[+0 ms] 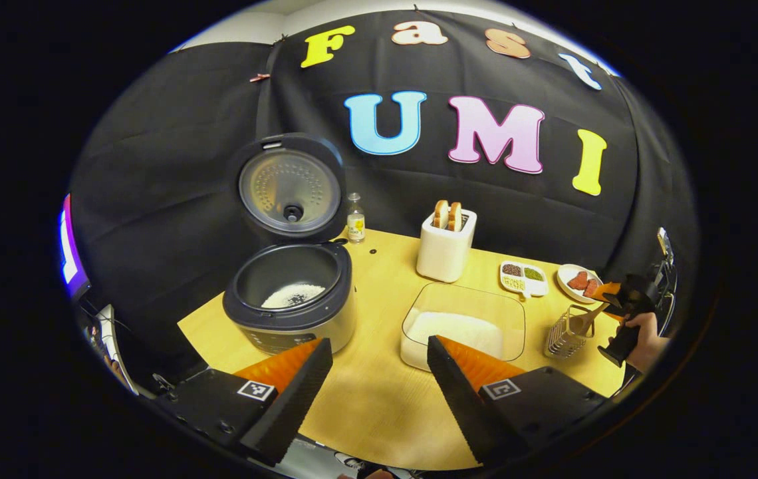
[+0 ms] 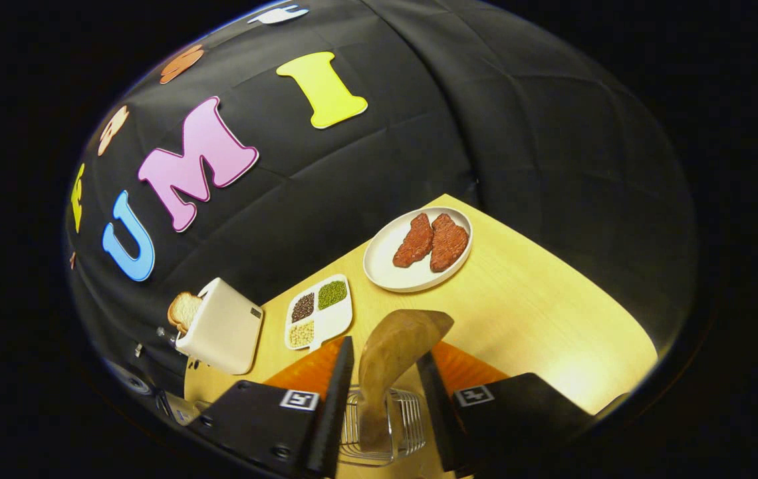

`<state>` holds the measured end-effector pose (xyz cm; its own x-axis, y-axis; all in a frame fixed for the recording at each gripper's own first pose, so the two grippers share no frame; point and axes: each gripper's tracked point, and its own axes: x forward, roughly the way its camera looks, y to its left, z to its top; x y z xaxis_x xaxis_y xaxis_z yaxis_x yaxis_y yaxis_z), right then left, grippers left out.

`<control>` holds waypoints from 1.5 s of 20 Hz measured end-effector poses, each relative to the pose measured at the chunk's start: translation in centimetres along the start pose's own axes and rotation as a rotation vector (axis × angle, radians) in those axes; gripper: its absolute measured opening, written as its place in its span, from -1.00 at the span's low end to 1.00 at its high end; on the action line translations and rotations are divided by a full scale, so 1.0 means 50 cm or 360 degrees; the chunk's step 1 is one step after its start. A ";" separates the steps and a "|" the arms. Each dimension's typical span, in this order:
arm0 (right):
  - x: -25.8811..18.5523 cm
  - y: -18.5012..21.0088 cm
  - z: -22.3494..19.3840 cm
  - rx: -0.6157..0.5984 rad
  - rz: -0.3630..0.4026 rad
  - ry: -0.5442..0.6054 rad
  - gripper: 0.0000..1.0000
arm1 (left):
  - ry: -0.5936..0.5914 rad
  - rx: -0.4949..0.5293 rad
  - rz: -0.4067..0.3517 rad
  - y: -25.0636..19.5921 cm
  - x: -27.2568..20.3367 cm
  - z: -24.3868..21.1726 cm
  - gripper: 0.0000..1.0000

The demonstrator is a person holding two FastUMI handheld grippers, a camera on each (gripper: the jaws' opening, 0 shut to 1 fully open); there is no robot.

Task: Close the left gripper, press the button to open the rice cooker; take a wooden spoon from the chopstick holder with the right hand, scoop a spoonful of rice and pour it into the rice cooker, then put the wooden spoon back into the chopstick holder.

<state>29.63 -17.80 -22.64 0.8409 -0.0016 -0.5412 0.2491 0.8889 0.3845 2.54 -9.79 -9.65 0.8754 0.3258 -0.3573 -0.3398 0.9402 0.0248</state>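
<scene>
Rice cooker (image 1: 292,293) stands lid-up at the left of the surface (image 1: 379,399), rice already in the pot; judged stage: returning the wooden spoon (image 2: 395,352) to the chopstick holder (image 2: 379,426). Right tongs (image 2: 385,392) straddle the spoon, whose bowl points up and whose handle drops into the wire holder below; the fingers sit just beside it, but whether they pinch it I cannot tell. Left tongs (image 1: 379,372) released, spread wide, holding nothing, hovering between the cooker and the clear rice container (image 1: 465,326). To do well: keep the handle vertical and centred in the holder, let it bottom out, then part the fingers and lift straight away without tipping the light basket.
</scene>
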 end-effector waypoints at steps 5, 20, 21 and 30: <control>-0.027 0.032 0.012 0.0080 0.0067 0.0011 -0.63 | 0.0019 -0.0085 -0.0108 -0.043 -0.009 0.005 0.95; -0.205 0.209 0.082 -0.0247 0.0169 -0.0301 -0.59 | -0.0095 -0.0084 -0.0313 0.082 0.004 0.039 0.91; -0.210 0.217 0.082 -0.0259 0.0147 -0.0325 -0.60 | -0.0098 -0.0073 -0.0329 0.094 0.005 0.036 0.91; -0.265 0.405 0.018 -0.0321 0.0277 -0.0350 -0.60 | -0.0025 -0.0145 -0.0433 0.195 0.025 -0.023 0.90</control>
<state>23.96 -0.19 -7.00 0.9514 0.0786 -0.2977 0.0113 0.9572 0.2891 -0.06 -0.31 -10.94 0.9435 0.0652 -0.3250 -0.1209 0.9806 -0.1543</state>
